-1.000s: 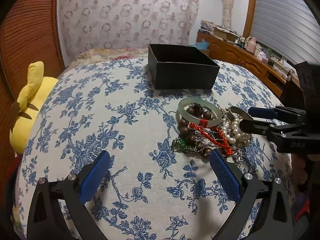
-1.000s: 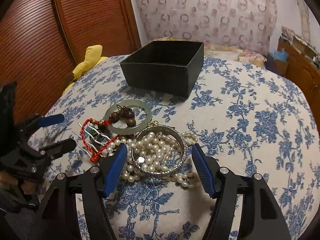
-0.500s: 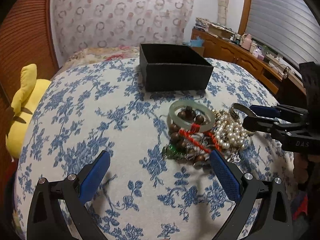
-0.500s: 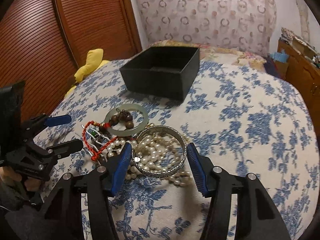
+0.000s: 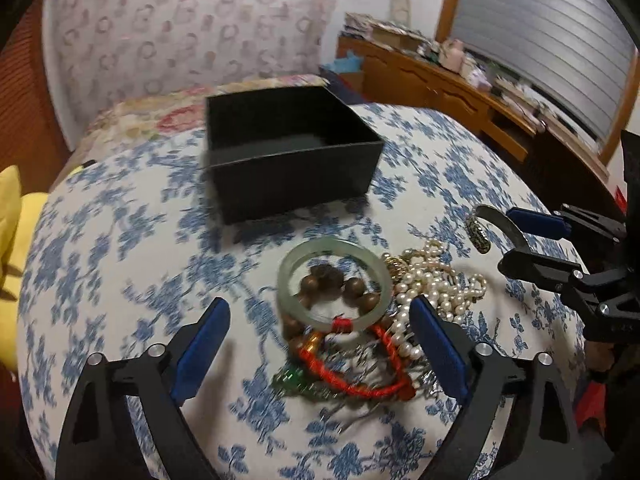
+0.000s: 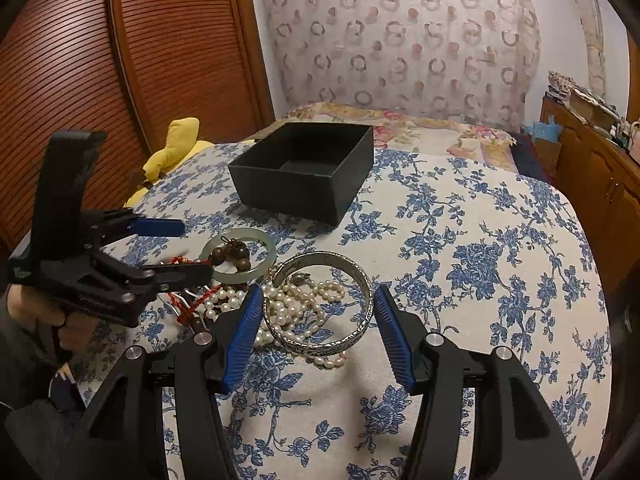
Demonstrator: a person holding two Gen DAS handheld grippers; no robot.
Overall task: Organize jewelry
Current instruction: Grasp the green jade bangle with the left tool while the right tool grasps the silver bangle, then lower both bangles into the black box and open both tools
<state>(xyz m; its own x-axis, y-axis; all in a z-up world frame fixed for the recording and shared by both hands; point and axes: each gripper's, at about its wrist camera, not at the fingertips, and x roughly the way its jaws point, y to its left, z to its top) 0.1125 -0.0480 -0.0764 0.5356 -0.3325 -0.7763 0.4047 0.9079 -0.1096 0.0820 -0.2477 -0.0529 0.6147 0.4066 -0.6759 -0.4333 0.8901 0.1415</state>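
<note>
Silver bangle (image 6: 320, 308) sits clamped in right gripper (image 6: 316, 316); left gripper (image 5: 320, 328) gapes empty.

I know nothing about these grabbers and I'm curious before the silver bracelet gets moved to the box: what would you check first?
1. Grip on the silver bangle: the right gripper has a pad against each side of it. Ok.
2. Pearl strand free of the bangle: pearls lie inside its ring and may drag along. Cannot tell.
3. Black box ready: it is open, with nothing visible inside. Ok.
4. Left gripper not interfering: its jaws are open and have just been closing a little, with the jade bangle between them, untouched. Ok.
5. Jade bangle clear of the silver bangle: they lie apart. Ok.
</note>
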